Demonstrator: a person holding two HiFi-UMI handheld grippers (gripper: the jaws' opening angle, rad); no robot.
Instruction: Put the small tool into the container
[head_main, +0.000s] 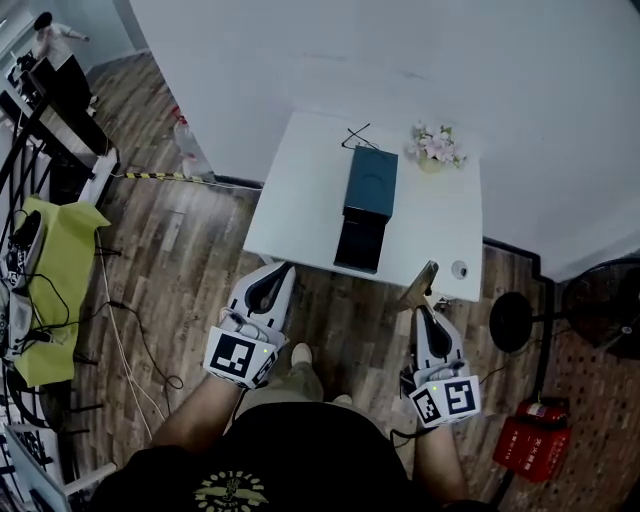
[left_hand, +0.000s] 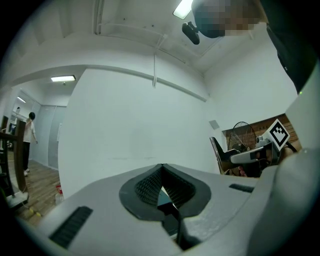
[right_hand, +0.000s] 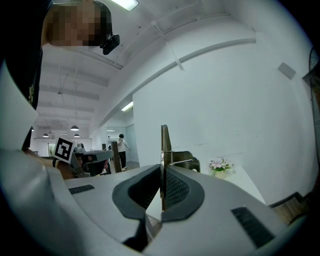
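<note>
Hanging empty at left, the left gripper (head_main: 283, 268) has its jaws pressed together. The dark container (head_main: 368, 190) sits on the white table (head_main: 300, 200). At right, the right gripper (head_main: 422, 310) pinches the small tool (head_main: 420, 284) near the table's edge; pickup looks done, and placing it inside remains.

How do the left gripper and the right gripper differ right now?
The right gripper is shut on a thin flat brass-coloured tool that sticks out past its tips; the left gripper is shut on nothing. In the head view the left points at the near left corner of the white table, the right at its near right edge. Both sit short of the dark teal box.
</note>
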